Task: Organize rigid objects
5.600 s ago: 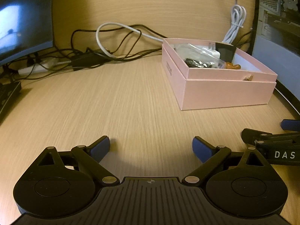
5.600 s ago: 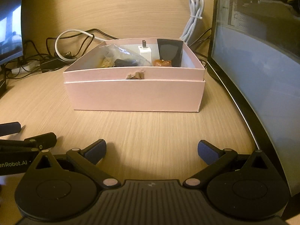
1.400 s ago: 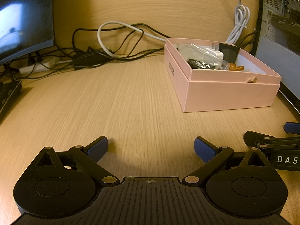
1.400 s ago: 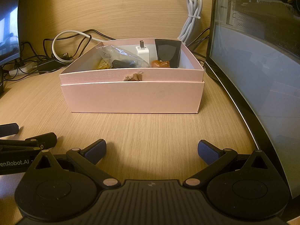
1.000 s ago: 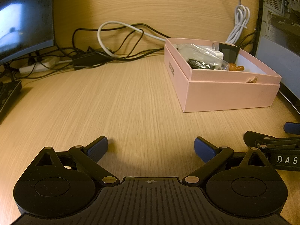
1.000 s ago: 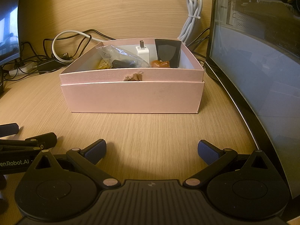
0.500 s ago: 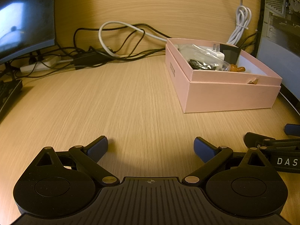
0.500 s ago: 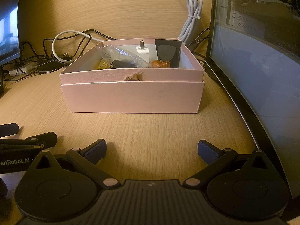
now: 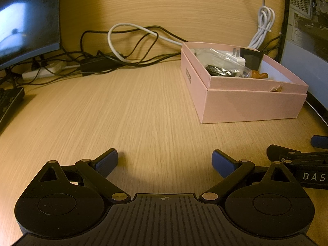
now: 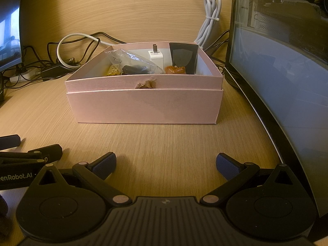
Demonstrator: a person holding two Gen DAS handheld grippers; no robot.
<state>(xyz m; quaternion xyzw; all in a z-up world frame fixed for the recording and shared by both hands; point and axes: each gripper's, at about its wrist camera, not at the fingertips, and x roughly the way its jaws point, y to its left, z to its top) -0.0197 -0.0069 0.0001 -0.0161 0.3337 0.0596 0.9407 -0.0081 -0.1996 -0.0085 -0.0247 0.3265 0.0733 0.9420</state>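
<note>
Both the left gripper [image 9: 165, 160] and right gripper [image 10: 166, 164] stay spread and empty, low over the worktop [image 9: 133, 112], barely shifted since earlier. The pink box [image 10: 143, 106] sits ahead, holding a charger [image 10: 155, 57], a bag [image 10: 131, 61] and what may be a figurine [image 10: 175, 69].

Wooden desk [image 9: 143, 112], wood-panel wall [image 9: 164, 4], monitors [image 10: 287, 82], tangled cables [image 9: 123, 57]

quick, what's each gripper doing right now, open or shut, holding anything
Left gripper: open, holding nothing, over the bare desk.
Right gripper: open, holding nothing, facing the pink box.
</note>
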